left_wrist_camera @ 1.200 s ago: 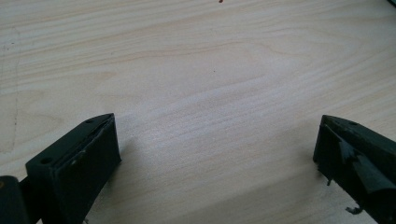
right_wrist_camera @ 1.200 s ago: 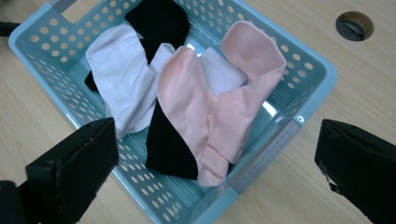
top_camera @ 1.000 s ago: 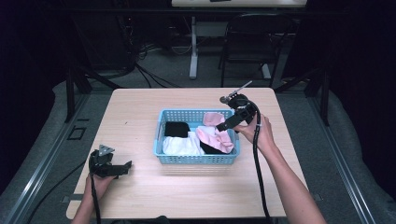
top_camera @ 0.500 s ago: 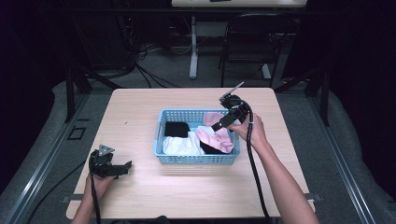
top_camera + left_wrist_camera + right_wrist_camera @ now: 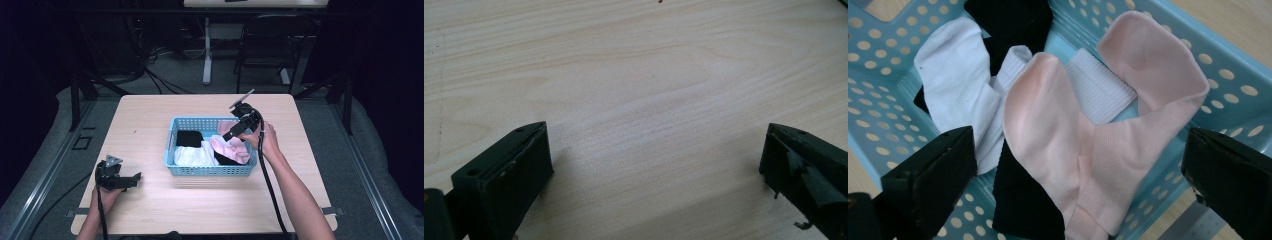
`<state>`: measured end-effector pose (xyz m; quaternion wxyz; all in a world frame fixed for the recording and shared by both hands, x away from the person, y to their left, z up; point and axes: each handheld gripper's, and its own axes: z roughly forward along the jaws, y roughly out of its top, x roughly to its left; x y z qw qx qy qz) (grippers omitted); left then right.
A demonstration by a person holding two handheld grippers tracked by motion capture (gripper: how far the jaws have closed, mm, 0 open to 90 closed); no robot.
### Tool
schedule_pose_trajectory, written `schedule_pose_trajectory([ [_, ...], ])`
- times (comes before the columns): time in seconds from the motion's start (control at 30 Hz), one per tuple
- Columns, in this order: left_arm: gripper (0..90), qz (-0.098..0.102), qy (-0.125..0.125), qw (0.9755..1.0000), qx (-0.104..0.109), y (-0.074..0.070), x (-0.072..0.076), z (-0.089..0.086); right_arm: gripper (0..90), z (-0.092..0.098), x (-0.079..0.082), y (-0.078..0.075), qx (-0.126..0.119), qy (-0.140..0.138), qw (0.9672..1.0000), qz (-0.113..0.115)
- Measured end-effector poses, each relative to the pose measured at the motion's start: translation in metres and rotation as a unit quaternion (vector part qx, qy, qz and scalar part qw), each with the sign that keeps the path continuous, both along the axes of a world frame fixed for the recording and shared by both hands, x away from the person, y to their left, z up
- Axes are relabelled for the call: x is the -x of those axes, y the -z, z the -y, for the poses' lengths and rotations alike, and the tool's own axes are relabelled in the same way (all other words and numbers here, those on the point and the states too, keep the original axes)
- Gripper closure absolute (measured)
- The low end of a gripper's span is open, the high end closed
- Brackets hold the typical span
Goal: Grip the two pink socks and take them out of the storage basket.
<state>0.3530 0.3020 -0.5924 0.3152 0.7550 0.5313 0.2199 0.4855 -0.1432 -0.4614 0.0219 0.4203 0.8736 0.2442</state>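
Note:
A light blue perforated basket point(image 5: 172, 150) sits mid-table with socks in it. A pink sock point(image 5: 1083, 145) lies on top at the basket's right side point(image 5: 231, 148), over white socks point(image 5: 960, 87) and black socks point(image 5: 1020, 202). My right gripper point(image 5: 231, 134) hangs over the basket's right part, open, its jaws wide on either side of the pink sock point(image 5: 1078, 170) with nothing held. My left gripper point(image 5: 131, 180) rests low at the table's front left, open, over bare wood point(image 5: 654, 125).
The basket's blue rim point(image 5: 1208, 45) lies close beyond the right gripper. Bare light wood table point(image 5: 150, 112) surrounds the basket. Cables trail from both grippers toward the front edge. A chair point(image 5: 265, 45) and a table leg stand on the floor beyond.
My right gripper has moved left and down, from the basket's far right rim to above the pink sock. The left gripper has stayed in place.

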Motion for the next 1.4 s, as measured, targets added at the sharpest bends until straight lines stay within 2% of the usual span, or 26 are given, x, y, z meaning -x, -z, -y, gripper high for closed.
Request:
schedule_pose_trajectory([
  [0.03, 0.4, 0.0, 0.0, 1.0, 0.0, 0.0, 0.0, 0.0, 1.4, 0.0, -0.001, 0.0, 0.007, -0.006, 1.0, -0.003],
  [0.07, 0.4, 0.0, 0.0, 1.0, 0.0, 0.0, 0.0, 0.0, 5.8, -0.002, -0.003, 0.003, 0.016, -0.003, 0.9999, -0.002],
  [0.13, 0.4, 0.0, 0.0, 1.0, 0.0, 0.0, 0.0, 0.0, 8.8, -0.002, -0.004, 0.003, 0.018, -0.003, 0.9998, -0.003],
  [0.23, 0.4, 0.0, 0.0, 1.0, 0.0, 0.0, 0.0, 0.0, 14.0, -0.004, -0.009, 0.007, 0.041, 0.004, 0.9992, -0.003],
  [0.33, 0.4, 0.0, 0.0, 1.0, 0.0, 0.0, 0.0, 0.0, 15.0, -0.005, -0.01, 0.01, 0.038, 0.014, 0.9992, -0.001],
  [0.37, 0.4, 0.0, 0.0, 1.0, 0.0, 0.0, 0.0, 0.0, 17.2, -0.006, -0.012, 0.012, 0.054, 0.018, 0.9984, -0.003],
  [0.43, 0.4, 0.0, 0.0, 1.0, 0.0, 0.0, 0.0, 0.0, 18.7, -0.007, -0.012, 0.013, 0.053, 0.024, 0.9983, -0.001],
  [0.53, 0.4, 0.0, 0.0, 1.0, 0.0, 0.0, 0.0, 0.0, 24.0, -0.008, -0.015, 0.015, 0.068, 0.028, 0.9973, 0.0],
  [0.57, 0.4, 0.0, 0.0, 1.0, 0.0, 0.0, 0.0, 0.0, 25.7, -0.009, -0.014, 0.017, 0.062, 0.036, 0.9974, 0.002],
  [0.6, 0.4, 0.0, 0.0, 1.0, 0.0, 0.0, 0.0, 0.0, 27.0, -0.009, -0.016, 0.017, 0.073, 0.032, 0.9968, -0.001],
  [0.67, 0.4, 0.0, 0.0, 1.0, 0.0, 0.0, 0.0, 0.0, 33.9, -0.011, -0.018, 0.02, 0.09, 0.05, 0.9947, 0.003],
  [0.73, 0.4, 0.0, 0.0, 1.0, 0.0, 0.0, 0.0, 0.0, 35.0, -0.011, -0.019, 0.022, 0.093, 0.056, 0.9941, 0.004],
  [0.77, 0.4, 0.0, 0.0, 1.0, 0.0, 0.0, 0.0, 0.0, 39.4, -0.011, -0.021, 0.023, 0.102, 0.06, 0.993, 0.001],
  [0.8, 0.4, 0.0, 0.0, 1.0, 0.0, 0.0, 0.0, 0.0, 39.9, -0.011, -0.022, 0.024, 0.107, 0.063, 0.9923, 0.002],
  [0.9, 0.4, 0.0, 0.0, 1.0, 0.0, 0.0, 0.0, 0.0, 43.2, -0.012, -0.023, 0.027, 0.105, 0.075, 0.9916, 0.004],
  [0.93, 0.4, 0.001, 0.0, 1.0, 0.0, 0.0, 0.0, 0.0, 46.8, -0.013, -0.025, 0.027, 0.119, 0.076, 0.99, 0.003],
  [1.03, 0.4, 0.0, 0.0, 1.0, 0.0, 0.0, 0.0, 0.0, 50.9, -0.014, -0.025, 0.03, 0.116, 0.085, 0.9895, 0.006],
  [1.07, 0.4, 0.0, 0.0, 1.0, 0.0, 0.0, 0.0, 0.0, 55.7, -0.014, -0.027, 0.03, 0.13, 0.083, 0.9881, 0.002],
  [1.13, 0.4, 0.0, 0.001, 1.0, 0.0, 0.0, 0.0, 0.0, 57.5, -0.014, -0.027, 0.03, 0.131, 0.086, 0.9877, 0.004],
  [1.17, 0.4, 0.0, 0.0, 1.0, 0.0, 0.0, 0.0, 0.0, 62.9, -0.015, -0.028, 0.032, 0.126, 0.096, 0.9872, 0.01],
  [1.23, 0.4, 0.0, 0.0, 1.0, 0.0, 0.0, 0.0, 0.0, 67.8, -0.015, -0.029, 0.032, 0.139, 0.097, 0.9855, 0.006],
  [1.3, 0.4, 0.0, 0.0, 1.0, 0.0, 0.0, 0.0, 0.0, 69.6, -0.015, -0.03, 0.032, 0.14, 0.096, 0.9854, 0.005],
  [1.33, 0.4, 0.0, 0.0, 1.0, 0.0, 0.0, 0.0, 0.0, 71.6, -0.015, -0.03, 0.034, 0.137, 0.105, 0.9849, 0.012],
  [1.37, 0.4, 0.0, 0.0, 1.0, 0.0, 0.0, 0.0, 0.0, 78.1, -0.015, -0.031, 0.034, 0.145, 0.102, 0.984, 0.01],
  [1.4, 0.4, 0.0, 0.0, 1.0, 0.0, 0.0, 0.0, 0.0, 80.1, -0.015, -0.031, 0.034, 0.146, 0.103, 0.9838, 0.01],
])
